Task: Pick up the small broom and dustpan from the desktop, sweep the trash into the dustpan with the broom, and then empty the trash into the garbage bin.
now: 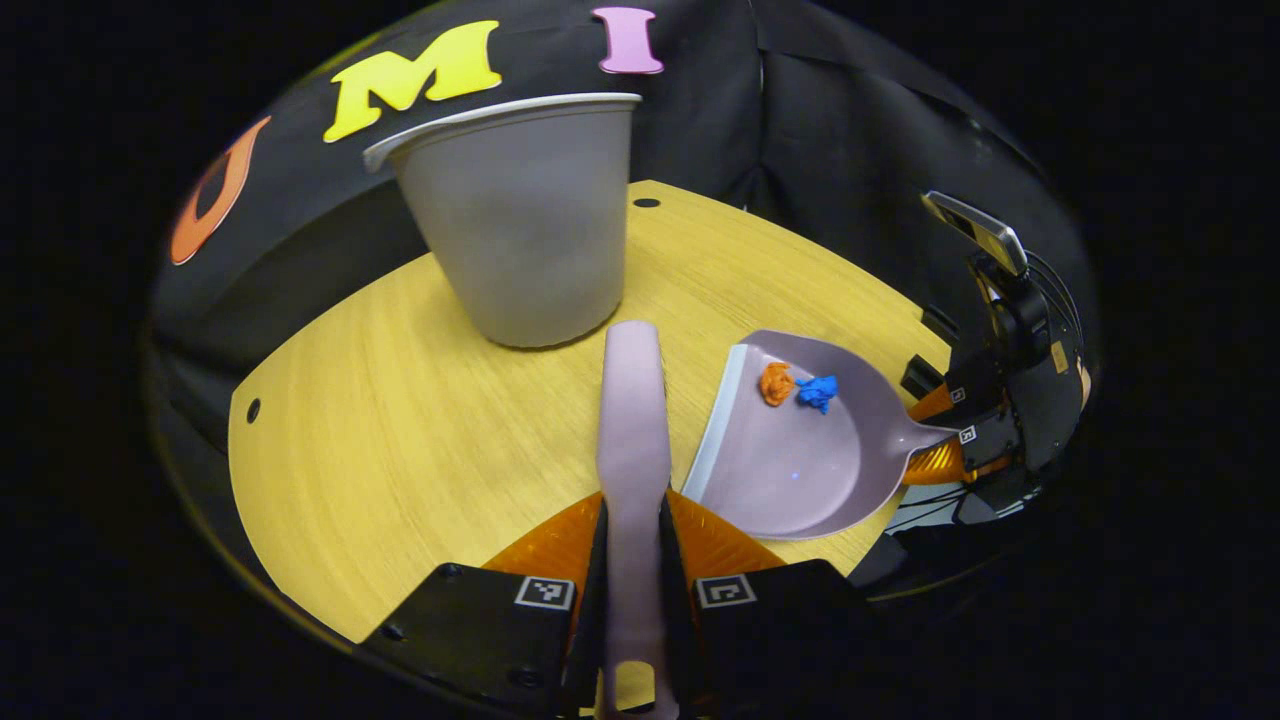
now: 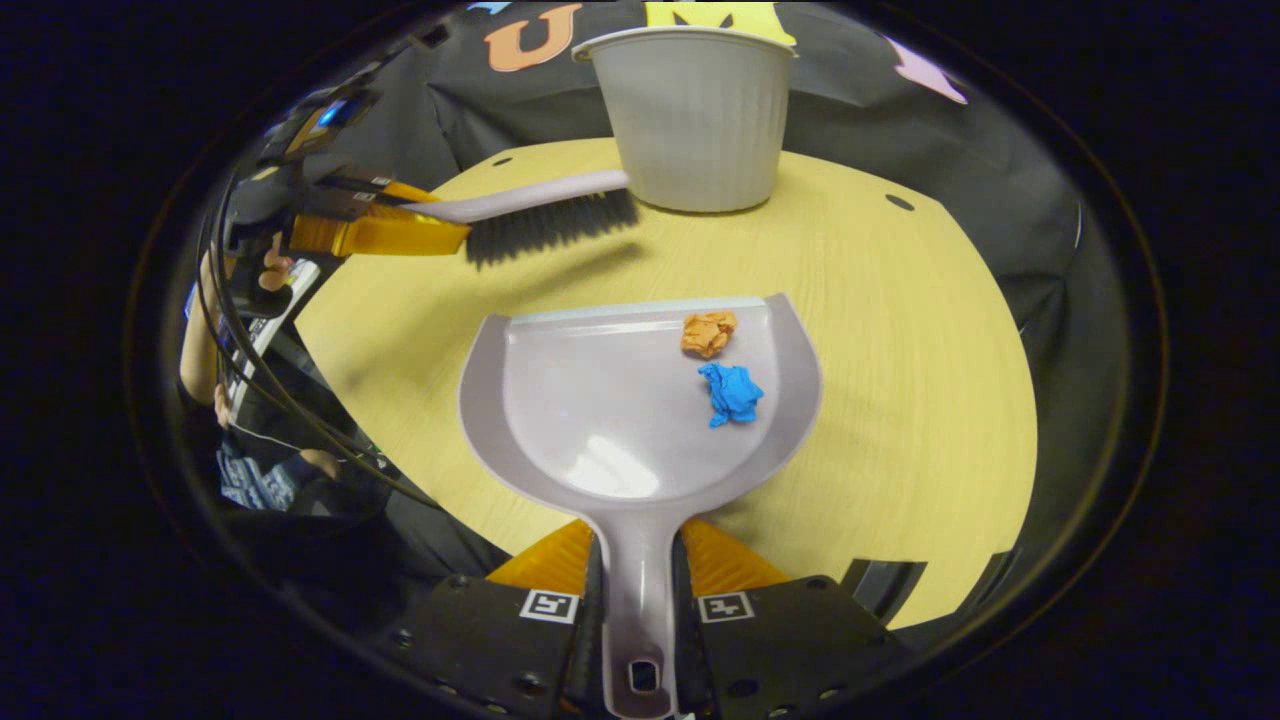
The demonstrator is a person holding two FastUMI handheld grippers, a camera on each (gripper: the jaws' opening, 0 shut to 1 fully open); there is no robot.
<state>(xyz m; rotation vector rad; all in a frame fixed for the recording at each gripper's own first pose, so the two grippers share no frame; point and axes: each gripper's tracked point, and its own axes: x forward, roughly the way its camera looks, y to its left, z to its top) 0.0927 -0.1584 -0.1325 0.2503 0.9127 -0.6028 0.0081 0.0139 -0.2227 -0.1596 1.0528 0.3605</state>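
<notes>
Right now the left gripper [image 1: 633,560] is clenching the broom [image 1: 633,440] by its handle, holding it above the desktop [image 1: 400,440] with its bristles [image 2: 550,228] just beside the garbage bin [image 2: 690,120]. Meanwhile the right gripper [image 2: 636,590] is gripping the dustpan [image 2: 600,420] handle, and the orange trash [image 2: 708,332] and blue trash [image 2: 731,393] are sitting inside the pan.

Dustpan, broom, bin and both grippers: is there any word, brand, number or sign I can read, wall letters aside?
dustpan: none.
broom: none.
bin: none.
left gripper: square black-and-white markers on both fingers; coded patterns, no words.
right gripper: the same kind of markers, no words.
</notes>
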